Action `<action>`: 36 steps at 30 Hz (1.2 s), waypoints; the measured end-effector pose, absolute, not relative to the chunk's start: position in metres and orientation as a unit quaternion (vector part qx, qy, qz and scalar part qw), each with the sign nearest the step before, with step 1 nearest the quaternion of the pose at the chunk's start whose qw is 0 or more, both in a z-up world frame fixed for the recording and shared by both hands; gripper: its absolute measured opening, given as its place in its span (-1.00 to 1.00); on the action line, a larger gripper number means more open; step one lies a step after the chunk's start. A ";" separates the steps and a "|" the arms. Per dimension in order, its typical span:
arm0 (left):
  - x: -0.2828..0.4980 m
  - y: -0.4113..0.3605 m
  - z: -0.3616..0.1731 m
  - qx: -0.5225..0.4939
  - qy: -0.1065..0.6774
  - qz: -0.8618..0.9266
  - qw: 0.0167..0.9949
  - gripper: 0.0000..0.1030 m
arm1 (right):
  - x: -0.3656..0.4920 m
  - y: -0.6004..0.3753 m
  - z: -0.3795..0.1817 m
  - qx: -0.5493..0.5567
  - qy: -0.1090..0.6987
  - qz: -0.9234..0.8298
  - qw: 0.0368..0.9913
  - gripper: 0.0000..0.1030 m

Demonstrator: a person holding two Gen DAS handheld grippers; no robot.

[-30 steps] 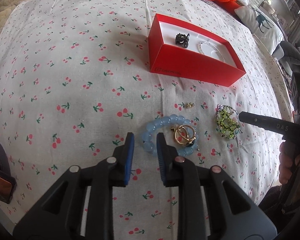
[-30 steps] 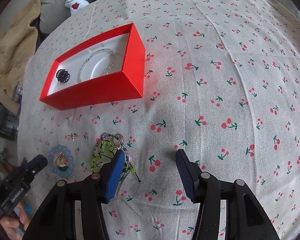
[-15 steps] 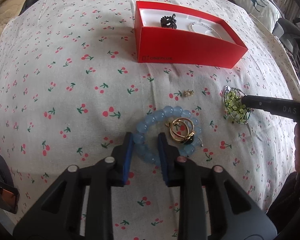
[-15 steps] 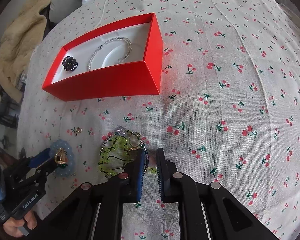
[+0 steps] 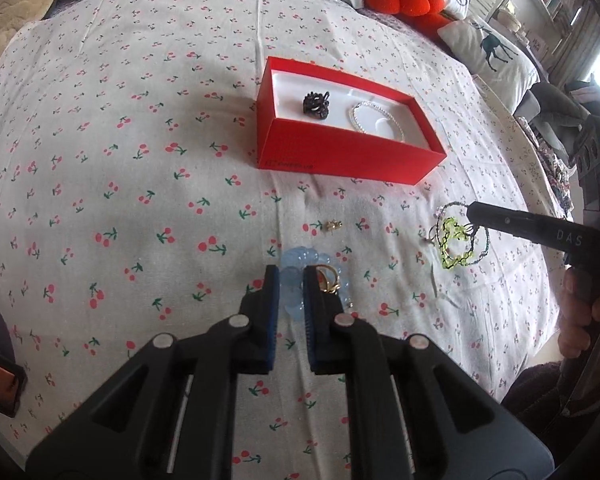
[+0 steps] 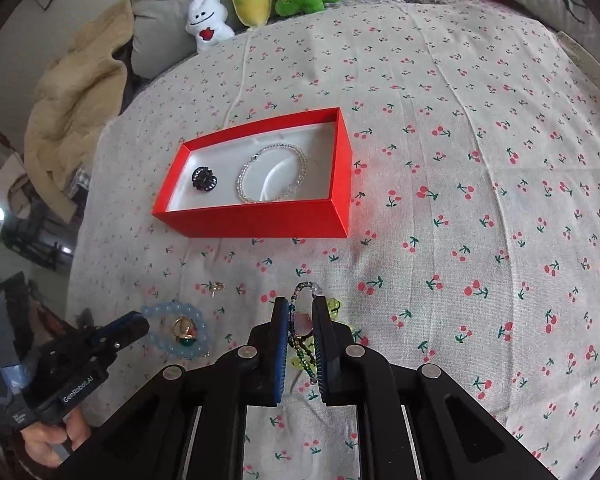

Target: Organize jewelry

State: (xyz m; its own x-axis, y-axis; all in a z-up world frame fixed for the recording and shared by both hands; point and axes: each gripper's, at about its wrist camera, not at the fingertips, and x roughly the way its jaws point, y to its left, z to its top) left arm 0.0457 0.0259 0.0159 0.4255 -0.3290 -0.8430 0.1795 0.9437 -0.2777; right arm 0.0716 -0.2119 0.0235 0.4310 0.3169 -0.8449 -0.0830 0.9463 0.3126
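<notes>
Left gripper [image 5: 291, 280]: clamped on the blue bead bracelet [image 5: 296, 266], gold rings [image 5: 329, 279] beside it. Right gripper [image 6: 300, 312]: clamped on the green bead bracelet [image 6: 303, 356]. Red box [image 6: 260, 222], farther off on the cherry-print sheet [image 6: 480, 208]: holds a black clip [image 6: 204, 179] and silver chain [image 6: 274, 178]. Small gold earring [image 5: 333, 224] loose near the box.

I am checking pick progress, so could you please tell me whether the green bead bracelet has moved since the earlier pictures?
Yes. The green bead bracelet now hangs from the right hand-held gripper, lifted off the cherry-print cloth, dangling nearer the red box in the left wrist view.
</notes>
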 end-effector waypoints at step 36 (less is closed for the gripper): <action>0.051 0.018 0.042 -0.125 0.500 -0.194 0.835 -0.75 | 0.092 -0.264 -0.012 0.151 0.570 0.041 0.806 0.20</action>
